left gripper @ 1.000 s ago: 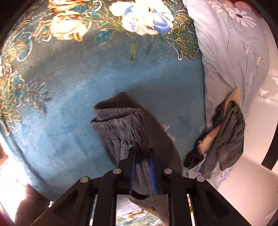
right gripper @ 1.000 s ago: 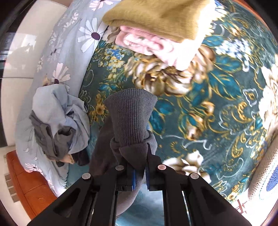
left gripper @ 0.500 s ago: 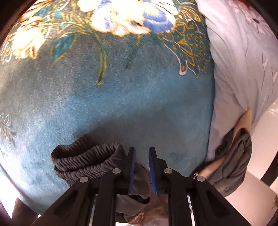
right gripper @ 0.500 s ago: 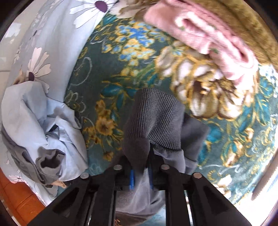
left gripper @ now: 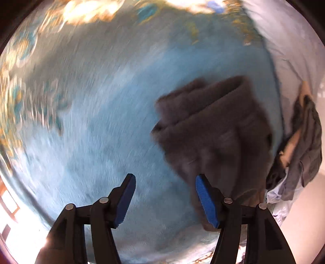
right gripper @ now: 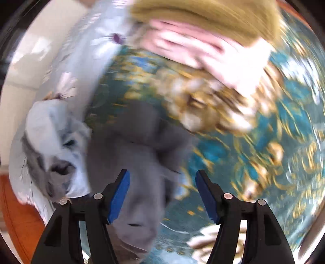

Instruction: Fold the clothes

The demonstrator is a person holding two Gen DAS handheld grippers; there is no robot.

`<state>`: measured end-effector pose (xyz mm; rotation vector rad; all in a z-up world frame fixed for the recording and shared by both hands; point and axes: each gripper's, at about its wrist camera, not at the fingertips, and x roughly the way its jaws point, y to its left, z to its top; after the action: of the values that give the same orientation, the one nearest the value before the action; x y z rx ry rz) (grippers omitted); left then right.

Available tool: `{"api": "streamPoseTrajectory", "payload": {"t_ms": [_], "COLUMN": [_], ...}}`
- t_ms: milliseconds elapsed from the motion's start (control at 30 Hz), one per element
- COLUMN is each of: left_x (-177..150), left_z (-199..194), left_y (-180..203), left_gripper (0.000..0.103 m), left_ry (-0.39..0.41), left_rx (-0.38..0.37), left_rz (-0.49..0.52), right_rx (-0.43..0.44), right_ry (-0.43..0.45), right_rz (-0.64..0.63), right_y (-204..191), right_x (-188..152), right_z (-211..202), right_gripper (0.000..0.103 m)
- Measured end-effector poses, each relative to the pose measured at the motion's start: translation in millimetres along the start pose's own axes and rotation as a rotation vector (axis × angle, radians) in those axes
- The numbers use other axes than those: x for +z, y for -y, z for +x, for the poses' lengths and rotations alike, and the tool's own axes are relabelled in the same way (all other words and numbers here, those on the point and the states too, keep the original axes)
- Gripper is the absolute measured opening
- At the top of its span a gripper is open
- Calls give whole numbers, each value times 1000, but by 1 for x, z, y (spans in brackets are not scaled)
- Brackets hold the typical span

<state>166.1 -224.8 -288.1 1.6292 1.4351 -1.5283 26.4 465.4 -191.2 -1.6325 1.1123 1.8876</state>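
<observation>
- Left gripper (left gripper: 163,178) hanging with jaws wide apart, gripping nothing; folded dark grey fleece trousers (left gripper: 215,130) lying ahead-right on the blue floral plush blanket (left gripper: 91,121).
- Right gripper (right gripper: 162,175) likewise spread apart; trousers lying below-left.

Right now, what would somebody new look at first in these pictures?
Probably the big teal velvet blanket with gold flowers filling both views, with the folded dark grey sweatpants lying on it. Both the left gripper and right gripper hang open above. Mustard and pink folded clothes are stacked at the back.
</observation>
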Motion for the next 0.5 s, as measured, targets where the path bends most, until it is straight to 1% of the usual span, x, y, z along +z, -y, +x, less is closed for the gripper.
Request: {"api": "streamPoseTrajectory", "payload": {"t_ms": [33,67,133,200,300,367,433,467,500], "left_x": [-2,-2,2,6,11,12,12,13,13], "left_z": [7,12,20,30,40,41,40,38,37], "left_y": [-5,-6,-1,4,8,11,12,12,12], "left_gripper": [66,66,66,66,67,67,66,65,60], "left_ry": [-4,-1,18,32,54,69,74,75,74], "left_rx": [-6,-13,-26,-5,33,51,45,38,23], "left_rz": [-23,-35,-38,-36,-59,-85,-95,-97,-101], "right_rx": [9,39,92,133,129,125,132,134,132], "right_ry": [-11,-15,-18,-30,-41,-36,-37,-38,-39], "right_rz": [45,78,113,132,140,169,186,188,178], "right_y": [13,21,22,18,7,2,-3,-8,-14], "right_x": [-2,-3,-1,2,7,5,5,5,5], "right_z": [4,9,18,30,52,63,68,69,68], "right_gripper": [68,68,68,69,69,69,69,67,55]}}
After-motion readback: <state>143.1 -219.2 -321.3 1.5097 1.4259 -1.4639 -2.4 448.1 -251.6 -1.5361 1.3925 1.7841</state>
